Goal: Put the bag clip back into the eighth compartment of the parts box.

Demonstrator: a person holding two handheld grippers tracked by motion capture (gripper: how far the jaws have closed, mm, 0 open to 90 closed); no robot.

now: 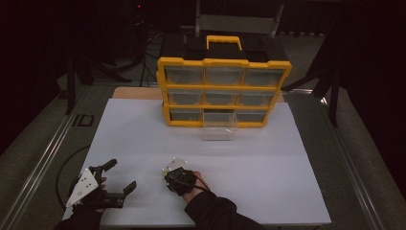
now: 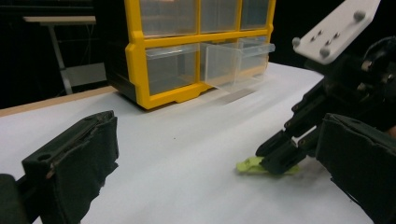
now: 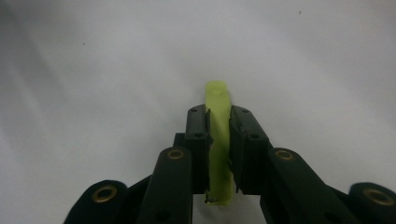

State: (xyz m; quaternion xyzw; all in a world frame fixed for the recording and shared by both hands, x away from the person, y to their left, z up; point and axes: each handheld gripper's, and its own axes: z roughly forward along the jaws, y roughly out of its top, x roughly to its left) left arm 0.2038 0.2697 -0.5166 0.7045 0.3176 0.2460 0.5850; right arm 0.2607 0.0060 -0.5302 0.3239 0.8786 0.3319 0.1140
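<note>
in the right gripper view the right gripper (image 3: 218, 154) has its two jaws closed in on a thin yellow-green strip (image 3: 218, 100), pads pressed to both long sides; the strip's rounded end pokes out ahead of the jaw tips and its other end runs back between them. it lies on the white table (image 3: 93, 70).

the left gripper view gives the side of this: the right gripper (image 2: 276, 157), grey plate on top, is tipped down to the table with the yellow-green strip (image 2: 248, 164) lying flat under its tips and sticking out to the left of them. the left gripper's own jaws (image 2: 210, 163) stand wide apart at the frame edges, holding nothing.

from the high view the left gripper (image 1: 120, 177) sits spread open near the table's front edge, the right gripper (image 1: 168, 176) just beside it to its right; the strip is too small to make out there.

well ahead of both stands a yellow drawer organiser (image 1: 224, 91) with clear drawers in three rows. the bottom middle drawer (image 1: 219, 125) is pulled out; its contents cannot be told. no writing is readable.
</note>
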